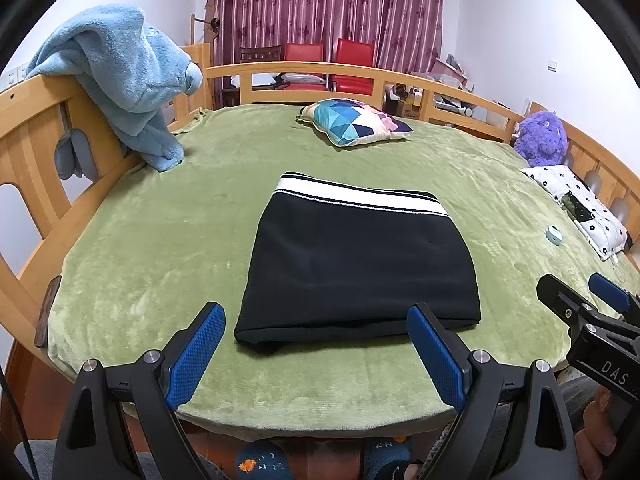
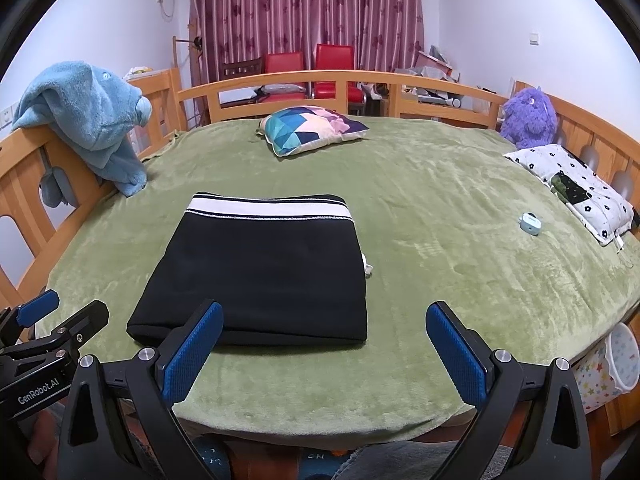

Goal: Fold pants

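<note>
- Pants (image 1: pixel 360 264), black with a white waistband, lie folded into a flat rectangle mid-bed on the green blanket (image 1: pixel 160 240).
- Left tongs (image 1: pixel 316 352) spread wide, empty, above the near bed edge; right tongs (image 2: pixel 324 344) equally wide, empty.
- Nothing lies between either tongs and the pants.
- Patterned cushion (image 2: pixel 308 128) sits well beyond the pants.
- Blue towel (image 1: pixel 120 80) hangs over the wooden rail on the left.
- Purple plush toy (image 2: pixel 528 116), floral pillow (image 2: pixel 576 188) and a small pale-blue case (image 2: pixel 530 222) are on the right side.
</note>
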